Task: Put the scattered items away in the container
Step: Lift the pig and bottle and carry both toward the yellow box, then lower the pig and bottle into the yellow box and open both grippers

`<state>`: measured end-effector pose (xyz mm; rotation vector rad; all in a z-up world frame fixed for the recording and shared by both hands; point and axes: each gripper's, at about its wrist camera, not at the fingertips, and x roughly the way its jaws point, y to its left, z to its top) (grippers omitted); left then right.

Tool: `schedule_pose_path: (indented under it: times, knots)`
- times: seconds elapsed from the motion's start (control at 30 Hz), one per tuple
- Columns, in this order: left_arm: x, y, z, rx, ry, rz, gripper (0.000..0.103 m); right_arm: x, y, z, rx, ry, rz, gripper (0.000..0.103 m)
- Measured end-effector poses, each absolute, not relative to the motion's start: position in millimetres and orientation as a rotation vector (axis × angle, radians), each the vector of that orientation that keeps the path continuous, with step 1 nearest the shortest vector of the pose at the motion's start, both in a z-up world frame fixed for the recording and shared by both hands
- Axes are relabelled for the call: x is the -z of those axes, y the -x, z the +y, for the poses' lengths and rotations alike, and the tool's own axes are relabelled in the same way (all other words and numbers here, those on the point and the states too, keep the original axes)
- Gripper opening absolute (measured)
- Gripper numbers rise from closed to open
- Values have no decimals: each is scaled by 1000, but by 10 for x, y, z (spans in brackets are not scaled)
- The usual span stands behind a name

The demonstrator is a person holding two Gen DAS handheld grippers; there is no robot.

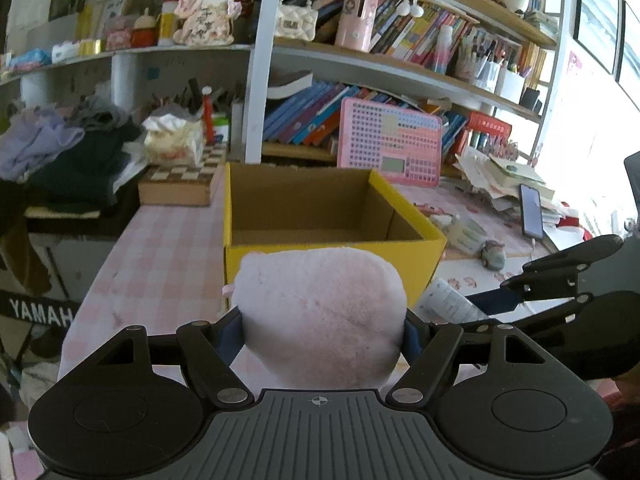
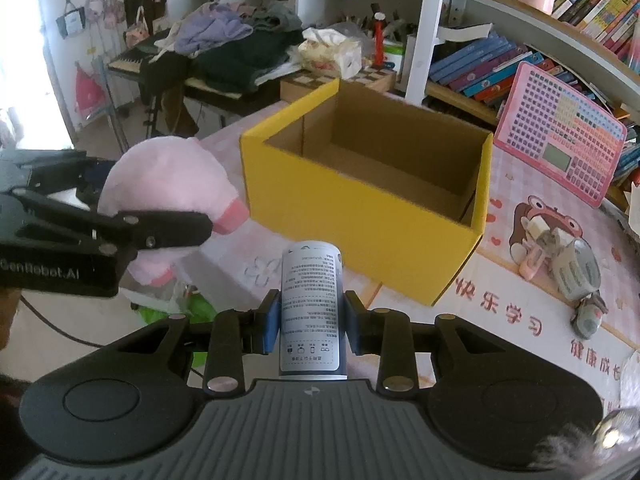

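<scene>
The left gripper [image 1: 324, 332] pinches a pink plush [image 1: 320, 316] across its soft middle, the blue pads sunk into its sides, so the toy bulges above and below the grip. Gripped that way it rides clear of the tabletop [image 1: 160, 248], just short of the near wall of the yellow box [image 1: 400, 258], a likely start for lifting it over the rim. In the right wrist view the same plush [image 2: 168, 176] hangs to the left of the box [image 2: 360, 216], its snout pointing toward it.

The right gripper [image 2: 310, 322] is closed on a can [image 2: 310, 308], its pads pressing the label on both sides. The can points forward along the fingers, toward the near corner of the box. Held by its curved sides, it could slip if the grip eases, I judge.

The box stands open and looks empty inside, so neither thing is stowed yet. Both loads seem staged side by side for dropping in, with the grippers near one another; going in one at a time would avoid a knock.

Beyond the box, on the right of the tabletop, small toys [image 2: 576, 272] lie loose, probably next to be collected.
</scene>
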<state>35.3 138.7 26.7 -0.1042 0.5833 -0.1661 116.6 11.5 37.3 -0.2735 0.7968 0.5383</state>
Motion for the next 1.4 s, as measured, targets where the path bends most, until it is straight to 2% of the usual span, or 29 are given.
schedule_pose_path:
  times: [0.67, 0.87, 1.4]
  knots:
    - [-503, -1365, 1372, 140, 29, 514, 76, -689, -2357, 77, -538, 253, 722, 31]
    - [-399, -1685, 1301, 137, -8, 570, 76, -591, -2821, 21, -541, 231, 760, 31]
    - [6, -2575, 970, 192, -388, 797, 77, -62, -3960, 344, -525, 279, 939, 31]
